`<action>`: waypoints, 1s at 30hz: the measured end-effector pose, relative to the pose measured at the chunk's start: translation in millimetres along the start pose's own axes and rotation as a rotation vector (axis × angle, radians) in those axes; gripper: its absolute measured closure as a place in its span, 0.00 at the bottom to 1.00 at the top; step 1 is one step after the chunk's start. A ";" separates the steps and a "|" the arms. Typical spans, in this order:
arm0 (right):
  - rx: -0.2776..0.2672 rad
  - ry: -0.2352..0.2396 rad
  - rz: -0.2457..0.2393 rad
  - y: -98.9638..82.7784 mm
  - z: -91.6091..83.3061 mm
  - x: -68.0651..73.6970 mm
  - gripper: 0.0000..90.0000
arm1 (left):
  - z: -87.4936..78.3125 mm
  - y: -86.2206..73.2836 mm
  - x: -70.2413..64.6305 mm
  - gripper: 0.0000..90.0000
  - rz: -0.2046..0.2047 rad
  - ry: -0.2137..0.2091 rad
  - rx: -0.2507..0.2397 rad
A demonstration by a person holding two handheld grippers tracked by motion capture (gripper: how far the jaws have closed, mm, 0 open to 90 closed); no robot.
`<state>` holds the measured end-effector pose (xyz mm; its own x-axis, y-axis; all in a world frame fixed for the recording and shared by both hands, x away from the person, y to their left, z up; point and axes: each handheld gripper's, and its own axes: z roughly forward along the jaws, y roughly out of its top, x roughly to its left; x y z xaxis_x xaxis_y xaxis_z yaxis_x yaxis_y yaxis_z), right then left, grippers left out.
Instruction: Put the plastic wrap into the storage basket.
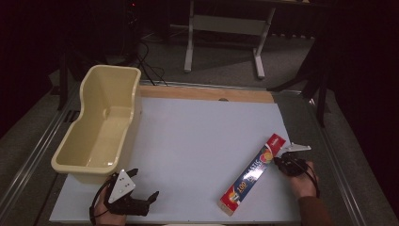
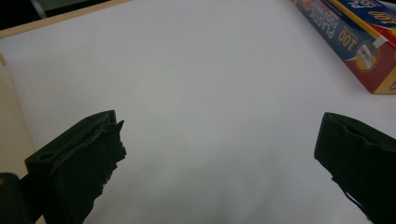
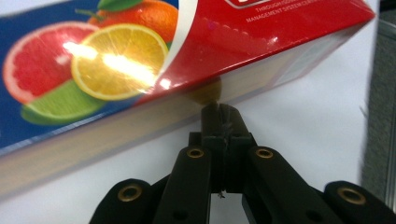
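Observation:
A long box of plastic food wrap [image 1: 254, 172], red and blue with citrus fruit printed on it, lies diagonally on the right of the white board [image 1: 197, 136]. My right gripper [image 1: 278, 161] is shut beside the box's far red end. In the right gripper view its closed tips [image 3: 219, 114] rest against the long side of the box [image 3: 116, 70], with nothing held between them. My left gripper [image 1: 145, 183] stands open at the near left of the board. Its jaws are wide apart over bare white surface [image 2: 219, 140], and the box [image 2: 359, 42] lies farther off.
A deep beige plastic tub [image 1: 101, 122] stands along the board's left edge, just beyond the left gripper. A wooden strip [image 1: 207, 93] runs along the board's far edge. Metal rails [image 1: 336, 160] flank both sides. Behind are a white table frame [image 1: 226, 28] and floor cables.

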<state>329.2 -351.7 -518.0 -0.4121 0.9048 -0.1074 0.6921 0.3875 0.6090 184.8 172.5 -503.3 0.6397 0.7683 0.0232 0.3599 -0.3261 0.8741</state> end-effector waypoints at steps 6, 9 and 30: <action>-0.016 0.030 -0.010 31.9 21.5 14.6 1.00 | -0.6 -0.1 0.5 0.01 -0.002 0.004 0.000; -0.033 0.052 -0.013 46.7 29.8 28.0 1.00 | -1.0 0.1 0.3 0.01 -0.002 0.005 -0.004; -0.041 0.283 -0.233 96.4 51.1 124.3 0.97 | -4.1 -0.3 -0.2 0.01 -0.006 0.011 -0.012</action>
<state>374.9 -192.9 -512.8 -0.7075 0.7061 -0.0292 0.5382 0.5651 0.6253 181.8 174.8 -501.6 0.6300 0.7763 0.0231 0.3554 -0.3145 0.8802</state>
